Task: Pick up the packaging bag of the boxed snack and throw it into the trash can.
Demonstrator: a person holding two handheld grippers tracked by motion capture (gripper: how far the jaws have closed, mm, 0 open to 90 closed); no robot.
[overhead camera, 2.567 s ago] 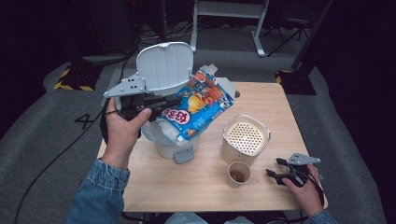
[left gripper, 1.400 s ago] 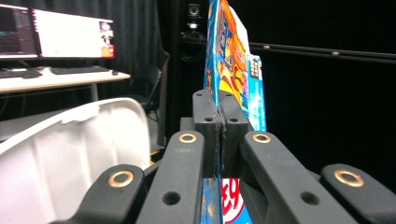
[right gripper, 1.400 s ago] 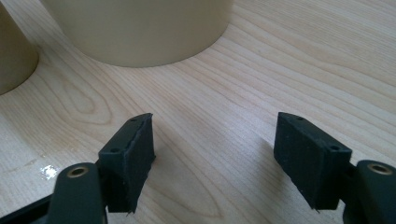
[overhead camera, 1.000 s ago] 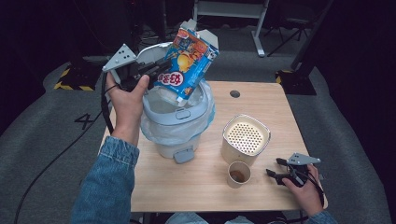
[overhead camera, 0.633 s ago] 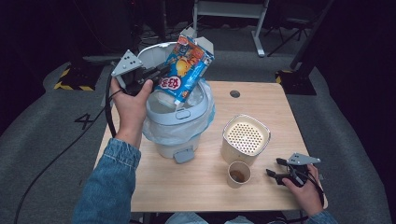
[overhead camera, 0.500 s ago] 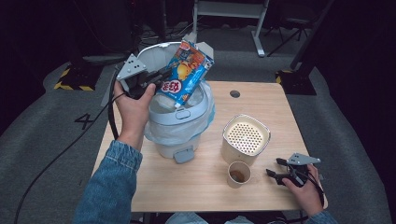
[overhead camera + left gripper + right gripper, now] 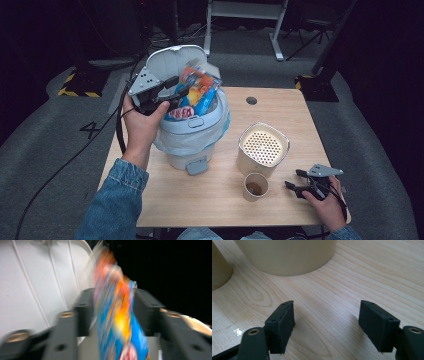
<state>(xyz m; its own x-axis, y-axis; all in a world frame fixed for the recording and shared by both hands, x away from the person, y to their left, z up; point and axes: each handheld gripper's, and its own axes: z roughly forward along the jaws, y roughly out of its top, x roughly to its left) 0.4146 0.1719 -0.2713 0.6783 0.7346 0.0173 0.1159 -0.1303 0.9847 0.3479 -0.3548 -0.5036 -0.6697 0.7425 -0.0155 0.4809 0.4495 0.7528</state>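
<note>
Left claw has just been opening over the white pedal bin: its jaws now stand apart with the snack bag loose between them, blurred and slipping down in the left gripper view, where a second ago it was pinched above the rim. Judging by that, the bag is being dropped into the lined bin. Right claw rests open and empty on the bench, near the paper cup.

Snack bag plugs the bin's mouth — raised lid walls off behind.
</note>
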